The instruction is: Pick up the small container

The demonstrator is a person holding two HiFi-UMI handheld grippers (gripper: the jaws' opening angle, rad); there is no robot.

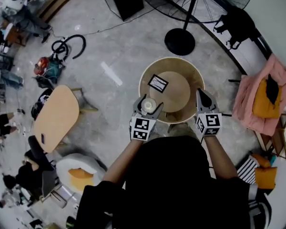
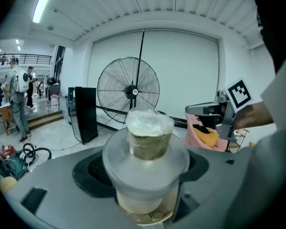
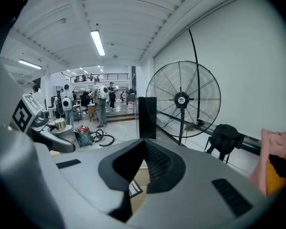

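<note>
The left hand-held gripper (image 1: 148, 104) is clamped on the one small container (image 1: 148, 105), with a jaw against each side of it. The container sits at the near left rim of the tabletop (image 1: 174, 60). The left gripper view shows a round tub of cloudy, translucent plastic. It has a wide, flat lid and a narrower cup-shaped piece on top, capped with crinkled whitish film. Something tan shows through the tub's lower wall. I cannot tell whether its base touches the tabletop. This gripper is matte grey and carries a cube (image 1: 141, 128) with black-and-white square markers.

The tabletop is round and made of pale wood, with a raised rim and a flat inner disc. One square card (image 1: 158, 83) lies on it, black-bordered with a white patterned centre. Its print is too small to read.

The right hand-held gripper (image 1: 200, 95) is at the tabletop's near right edge. Its ribbed dark pads are pressed together at the tips with nothing between them. It has its own marker cube (image 1: 209, 123).

Beyond the tabletop stands one fan (image 1: 200, 1) with a black wire cage, a thin pole and a round base. At far right, a pink cloth (image 1: 250, 104) is draped around an orange-yellow cushion (image 1: 264, 97).
</note>
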